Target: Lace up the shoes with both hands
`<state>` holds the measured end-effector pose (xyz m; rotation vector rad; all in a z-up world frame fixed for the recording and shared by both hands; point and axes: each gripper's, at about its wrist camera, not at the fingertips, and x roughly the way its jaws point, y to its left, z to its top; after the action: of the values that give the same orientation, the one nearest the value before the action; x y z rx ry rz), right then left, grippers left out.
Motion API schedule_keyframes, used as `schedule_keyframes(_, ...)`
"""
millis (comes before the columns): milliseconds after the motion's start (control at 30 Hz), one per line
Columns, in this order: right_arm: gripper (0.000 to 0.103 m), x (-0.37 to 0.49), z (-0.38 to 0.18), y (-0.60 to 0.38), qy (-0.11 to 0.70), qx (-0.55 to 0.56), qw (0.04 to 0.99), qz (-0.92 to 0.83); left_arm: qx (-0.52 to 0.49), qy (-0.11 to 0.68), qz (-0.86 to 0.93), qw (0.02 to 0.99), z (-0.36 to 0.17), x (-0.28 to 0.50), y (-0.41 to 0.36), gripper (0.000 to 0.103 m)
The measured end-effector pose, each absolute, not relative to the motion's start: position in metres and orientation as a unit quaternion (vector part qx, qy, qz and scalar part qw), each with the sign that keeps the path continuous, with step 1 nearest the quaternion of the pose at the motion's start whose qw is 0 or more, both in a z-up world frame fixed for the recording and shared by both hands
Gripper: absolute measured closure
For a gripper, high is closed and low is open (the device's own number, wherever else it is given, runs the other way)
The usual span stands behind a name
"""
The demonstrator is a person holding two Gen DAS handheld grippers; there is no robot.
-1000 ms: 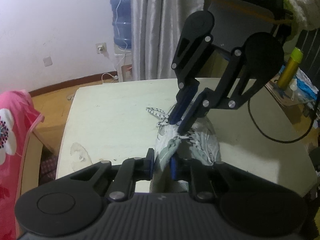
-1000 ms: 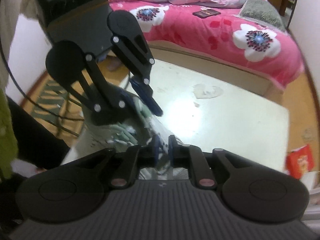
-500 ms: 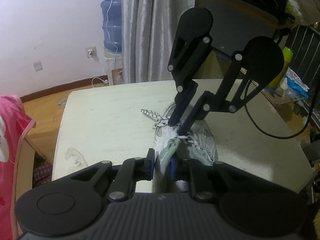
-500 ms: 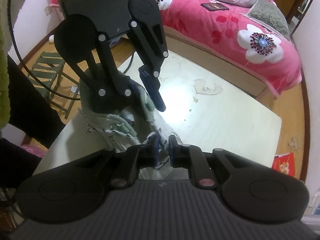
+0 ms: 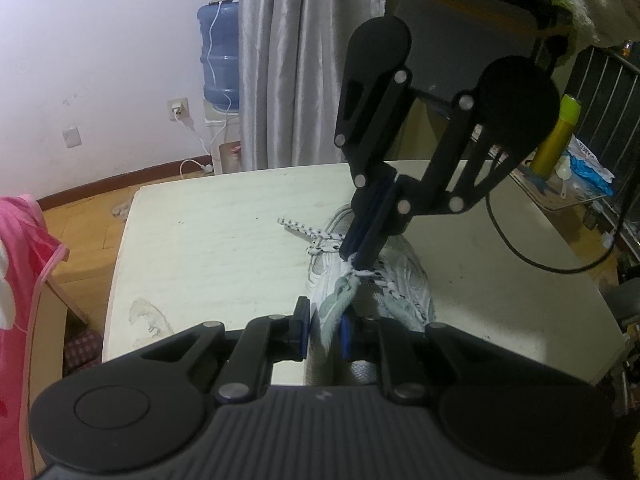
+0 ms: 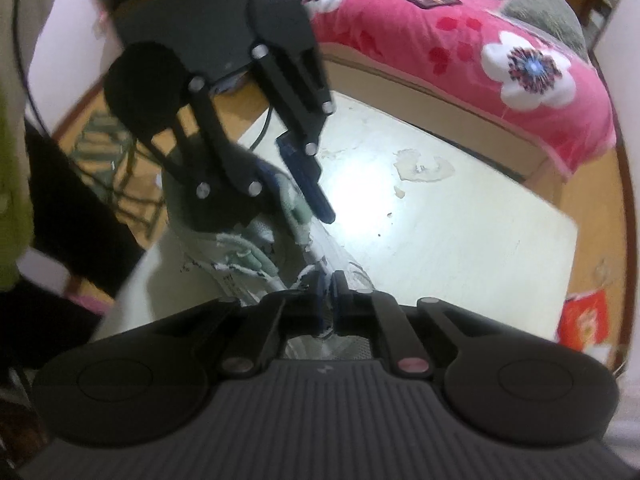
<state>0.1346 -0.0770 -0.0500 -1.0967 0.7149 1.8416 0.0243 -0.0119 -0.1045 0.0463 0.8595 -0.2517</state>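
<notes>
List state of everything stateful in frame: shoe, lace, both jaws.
Shoe: upright on the table, partly laced, tongue pulled up.
Lace: loose end lying on the table beside the shoe.
Left gripper: jaws shut on the shoe's tongue.
Right gripper: jaws shut, pinching lace at the shoe's eyelets.

Right tongs [image 5: 357, 261] have snapped shut on the lace [image 5: 362, 274] — gap gone.
</notes>
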Motion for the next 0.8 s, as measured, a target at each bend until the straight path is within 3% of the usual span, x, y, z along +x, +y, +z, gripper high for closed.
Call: schedule_keyframes(800,0.096,0.146,-0.045,-0.102,0.230,-0.415,0.446,0.759,0.051,0.447,-0.101,0.888,-0.097,0.038,-0.025,0.088)
